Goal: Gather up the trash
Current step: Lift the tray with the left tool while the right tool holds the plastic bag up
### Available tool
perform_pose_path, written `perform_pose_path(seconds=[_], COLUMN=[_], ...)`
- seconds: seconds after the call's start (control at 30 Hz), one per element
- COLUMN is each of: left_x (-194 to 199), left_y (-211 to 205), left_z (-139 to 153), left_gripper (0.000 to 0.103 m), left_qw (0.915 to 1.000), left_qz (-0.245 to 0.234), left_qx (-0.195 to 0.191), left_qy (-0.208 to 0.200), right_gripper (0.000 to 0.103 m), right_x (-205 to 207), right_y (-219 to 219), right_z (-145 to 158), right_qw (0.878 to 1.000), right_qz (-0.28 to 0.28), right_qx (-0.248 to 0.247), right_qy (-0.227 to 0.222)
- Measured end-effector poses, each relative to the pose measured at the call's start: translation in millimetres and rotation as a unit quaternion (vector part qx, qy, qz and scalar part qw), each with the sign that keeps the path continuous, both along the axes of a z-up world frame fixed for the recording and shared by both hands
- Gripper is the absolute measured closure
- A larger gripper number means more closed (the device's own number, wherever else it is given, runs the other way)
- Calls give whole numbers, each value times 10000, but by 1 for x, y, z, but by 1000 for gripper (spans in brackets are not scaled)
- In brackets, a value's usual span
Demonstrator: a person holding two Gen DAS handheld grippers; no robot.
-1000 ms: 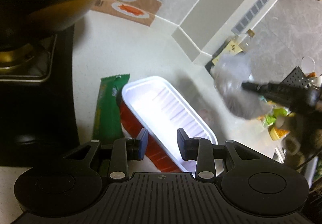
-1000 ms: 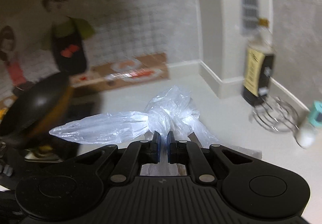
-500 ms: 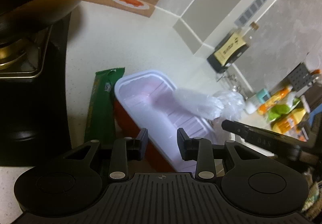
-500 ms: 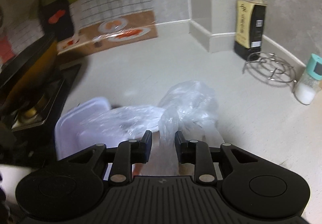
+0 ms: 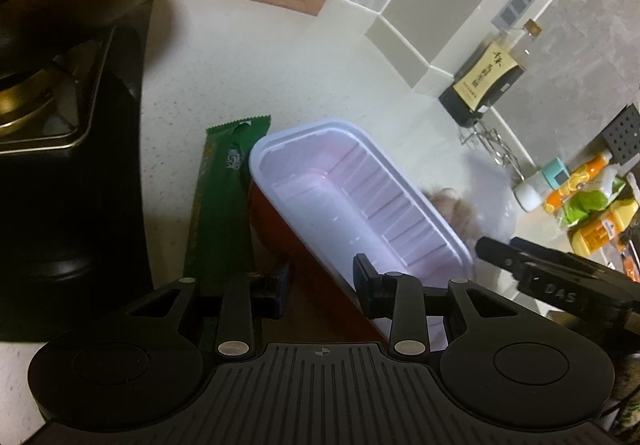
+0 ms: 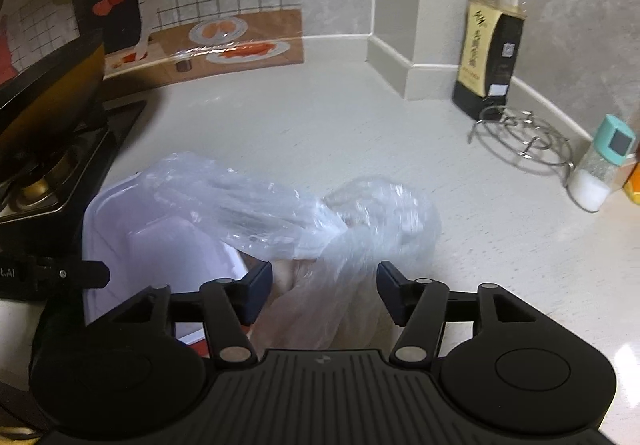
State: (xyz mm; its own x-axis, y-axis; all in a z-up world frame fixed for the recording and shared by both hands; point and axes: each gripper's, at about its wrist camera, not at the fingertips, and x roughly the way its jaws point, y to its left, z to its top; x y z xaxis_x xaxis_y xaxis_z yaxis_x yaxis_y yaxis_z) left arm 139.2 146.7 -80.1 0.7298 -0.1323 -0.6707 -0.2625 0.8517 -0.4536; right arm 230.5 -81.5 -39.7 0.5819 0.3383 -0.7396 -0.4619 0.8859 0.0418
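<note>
The bag (image 6: 304, 217) lies partly over the tray (image 5: 344, 201), right tool (image 6: 325, 291) wide; left tool (image 5: 320, 287) straddles the tray's edge (gap narrow); the wrapper (image 5: 224, 201), left of centre, remains.

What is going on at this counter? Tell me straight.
Someone is clearing trash with two handheld tongs. The right tongs are open over a knotted clear plastic bag, which droops partly over the white tray. The left tongs are open, straddling the tray's near rim. A green wrapper lies beside it.

Right tongs (image 6: 325, 295) have released the plastic bag (image 6: 304, 221); jaws now spread wide. Bag has dropped, draped over the white tray (image 6: 120, 229) rim and the bench (image 6: 360, 133).
</note>
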Motion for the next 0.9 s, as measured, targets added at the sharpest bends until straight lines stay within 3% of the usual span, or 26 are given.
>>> perform_pose_path(seconds=[0.2, 0.33, 0.4, 0.57, 0.9], left_x=[17, 26, 27, 21, 6], left_y=[-4, -4, -3, 3, 15], left_z=[-7, -7, -7, -12, 0], left_gripper=[63, 80, 89, 89, 90], left_qw=[9998, 9997, 9997, 9995, 9970], left_qz=[-75, -109, -144, -13, 231], left_qx=[177, 228, 157, -149, -85], left_qy=[75, -1, -105, -294, -736], right_gripper=[33, 17, 16, 16, 16], right_x=[-1, -6, -5, 9, 16], right_y=[-5, -5, -3, 4, 18], right_z=[4, 5, 0, -17, -21], right_qw=[9996, 9983, 9978, 9979, 9979], right_qz=[-183, -211, -214, -253, -304], right_qx=[-85, -227, -399, -584, -575], right_qy=[-172, -483, -492, -90, 0])
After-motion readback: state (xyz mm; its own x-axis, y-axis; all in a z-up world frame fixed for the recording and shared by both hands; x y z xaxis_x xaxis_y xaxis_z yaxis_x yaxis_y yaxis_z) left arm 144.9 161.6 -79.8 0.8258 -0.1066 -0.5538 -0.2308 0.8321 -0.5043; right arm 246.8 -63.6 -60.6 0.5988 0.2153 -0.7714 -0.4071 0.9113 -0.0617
